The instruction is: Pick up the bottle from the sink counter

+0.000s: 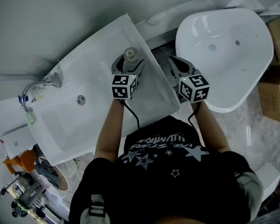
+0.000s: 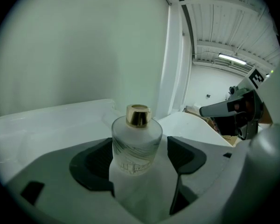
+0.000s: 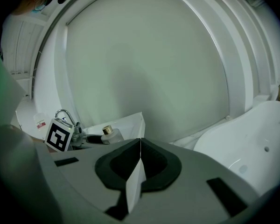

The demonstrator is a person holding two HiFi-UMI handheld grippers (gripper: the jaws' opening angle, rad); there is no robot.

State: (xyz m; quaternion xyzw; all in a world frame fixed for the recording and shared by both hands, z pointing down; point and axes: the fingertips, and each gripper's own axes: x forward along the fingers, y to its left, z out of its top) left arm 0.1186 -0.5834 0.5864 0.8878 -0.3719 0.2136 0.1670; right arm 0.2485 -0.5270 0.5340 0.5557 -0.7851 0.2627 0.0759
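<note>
A frosted glass bottle with a gold cap stands upright at the far right corner of the white sink counter. My left gripper is open, with one jaw on each side of the bottle. In the left gripper view the bottle fills most of the gap between the dark pads, and a narrow slit shows on its right side. My right gripper hovers to the right, past the counter's edge, shut on nothing. In the right gripper view its jaws meet in a line, and the bottle shows far off to the left.
The sink basin has a drain and a chrome faucet at its left. A white tub lies on the floor to the right, with cardboard boxes beyond it. A pale wall rises behind the counter.
</note>
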